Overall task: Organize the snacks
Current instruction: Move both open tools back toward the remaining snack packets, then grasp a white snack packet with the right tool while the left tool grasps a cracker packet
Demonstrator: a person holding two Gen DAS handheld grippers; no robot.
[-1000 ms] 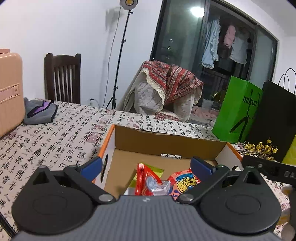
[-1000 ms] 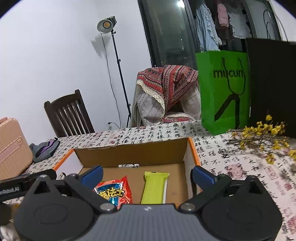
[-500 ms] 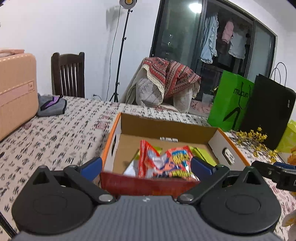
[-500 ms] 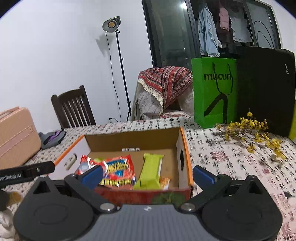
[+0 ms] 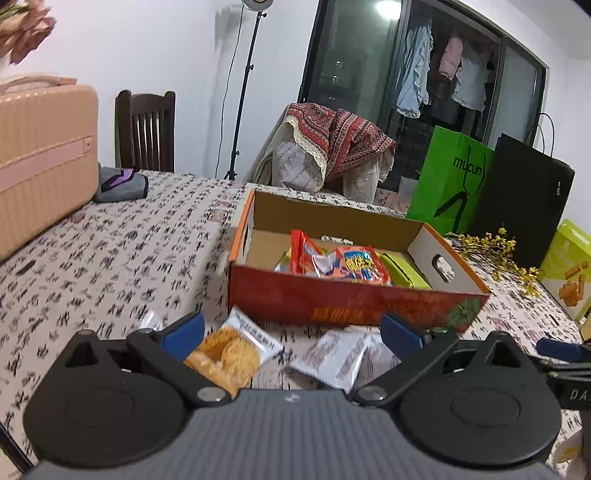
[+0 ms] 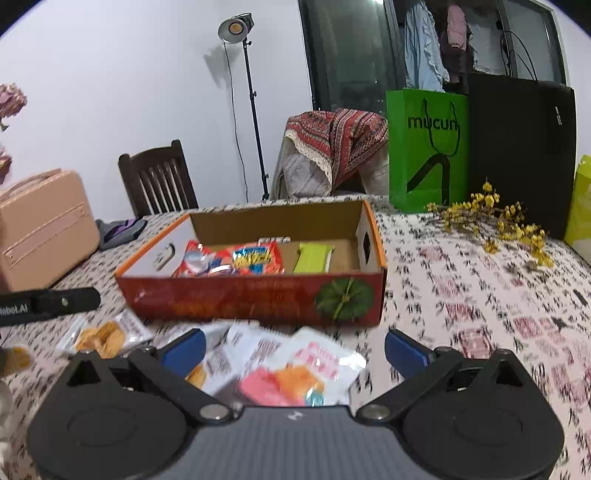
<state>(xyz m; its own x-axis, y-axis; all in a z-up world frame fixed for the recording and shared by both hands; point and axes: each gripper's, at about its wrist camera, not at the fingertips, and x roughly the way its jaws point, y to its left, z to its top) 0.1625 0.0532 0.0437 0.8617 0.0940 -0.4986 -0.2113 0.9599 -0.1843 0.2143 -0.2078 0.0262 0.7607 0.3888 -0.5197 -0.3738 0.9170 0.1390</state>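
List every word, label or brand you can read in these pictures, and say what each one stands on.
"mucun": on the green paper bag.
"obot.AI", cut off at the picture's edge: on the left gripper's black finger.
"DA", cut off: on the right gripper's body.
Print on the snack packets, the box, the black bag and the tablecloth: too blurred or small to read.

We see a white wall [image 5: 166, 48], a lit studio lamp on a stand [image 6: 236, 29], 1 dark wooden chair [image 5: 144, 131] and a dark window [image 5: 354, 66].
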